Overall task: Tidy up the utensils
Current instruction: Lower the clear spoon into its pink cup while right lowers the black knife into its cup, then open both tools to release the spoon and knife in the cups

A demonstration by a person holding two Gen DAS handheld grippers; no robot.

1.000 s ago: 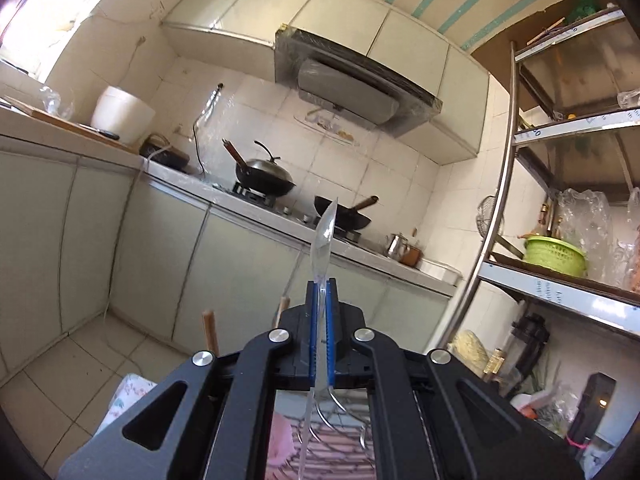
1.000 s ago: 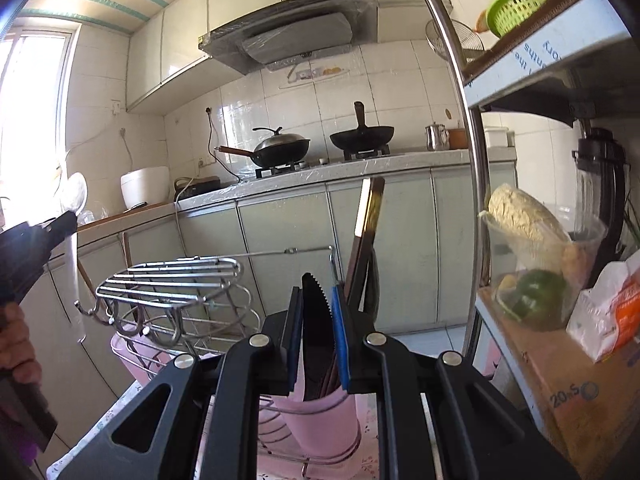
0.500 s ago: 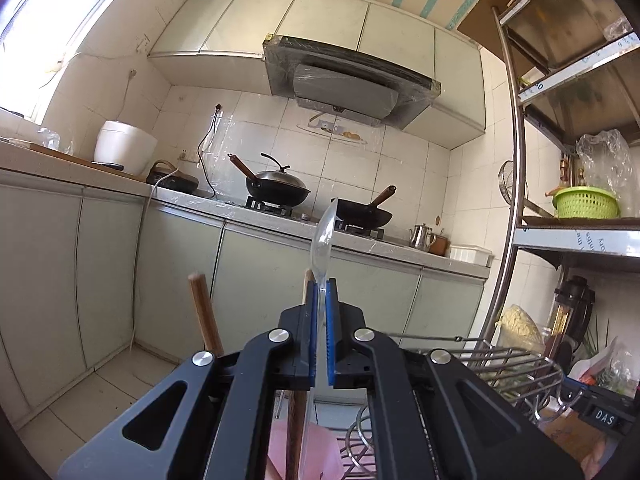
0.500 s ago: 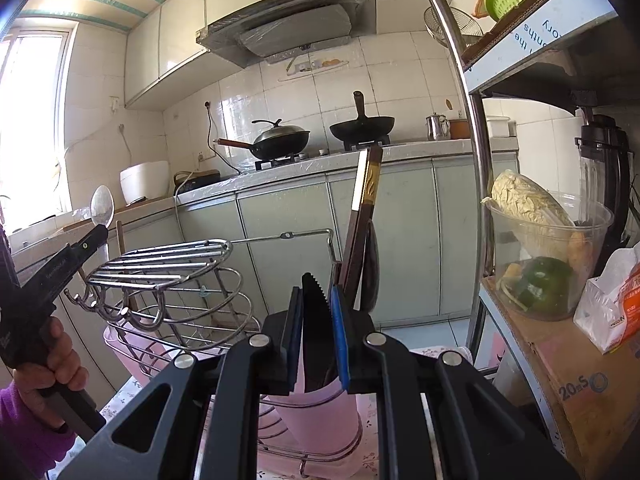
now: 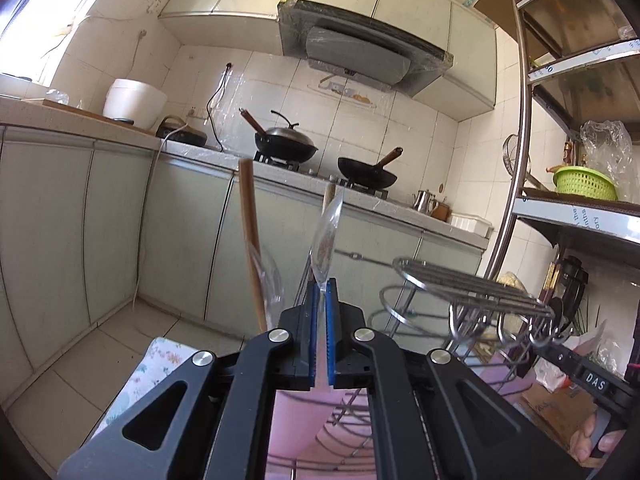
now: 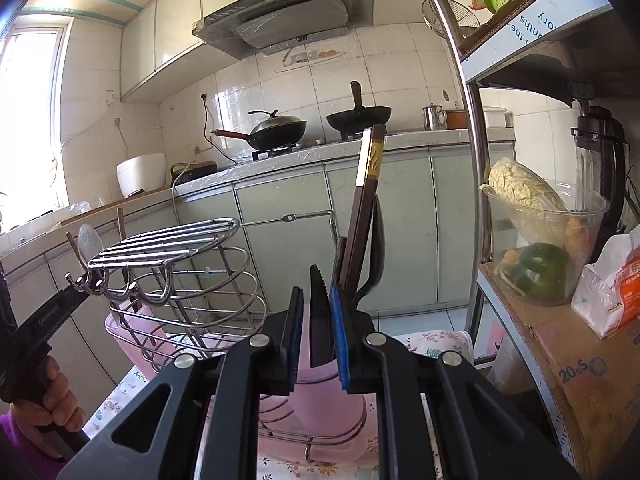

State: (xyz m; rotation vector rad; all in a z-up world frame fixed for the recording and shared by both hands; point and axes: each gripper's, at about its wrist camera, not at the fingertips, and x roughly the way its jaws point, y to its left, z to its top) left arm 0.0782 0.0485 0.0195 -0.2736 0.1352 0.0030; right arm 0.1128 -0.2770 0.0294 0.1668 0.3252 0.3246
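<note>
Your left claw [image 5: 319, 344] is clamped tight left of the wire rack [image 6: 168, 248]; your right claw [image 6: 316, 340] grips just right of it.

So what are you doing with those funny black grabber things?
A person is tidying utensils into a wire rack with pink cups. The left gripper is shut on a clear plastic spoon, bowl pointing up, above a pink cup that has wooden sticks in it. The right gripper holds a black serrated knife upright over the other pink cup, where dark chopsticks already stand.
</note>
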